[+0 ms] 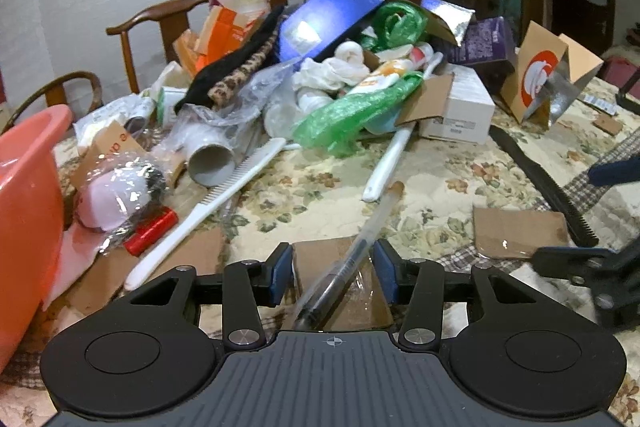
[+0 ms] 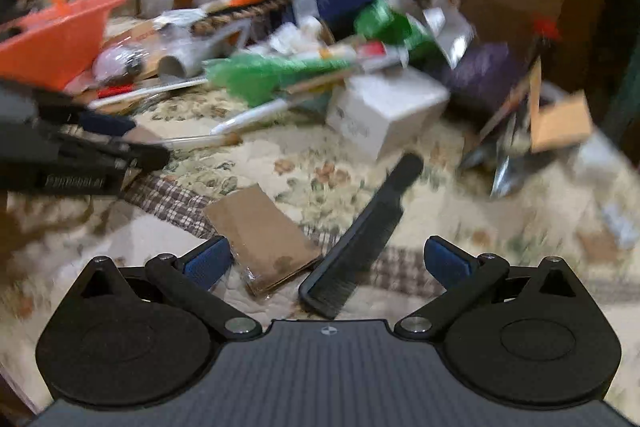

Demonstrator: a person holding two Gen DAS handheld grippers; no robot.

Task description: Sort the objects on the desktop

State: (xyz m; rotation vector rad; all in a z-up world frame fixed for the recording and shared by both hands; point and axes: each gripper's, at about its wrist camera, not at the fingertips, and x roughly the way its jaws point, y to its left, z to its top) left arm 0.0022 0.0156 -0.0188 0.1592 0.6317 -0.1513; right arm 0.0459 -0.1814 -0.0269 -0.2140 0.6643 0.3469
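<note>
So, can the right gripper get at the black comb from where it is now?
Probably yes. The right gripper is open, and the black comb lies uncovered on the tablecloth between its fingers. Only a cardboard piece lies close beside it, not on it.

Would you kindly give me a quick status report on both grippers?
Left gripper open, pen between pads, ungripped. Right gripper open wide over black comb. Cardboard scrap beside comb.

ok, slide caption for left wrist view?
Left tongs open around a pen lying on cardboard, clutter pile behind.
</note>
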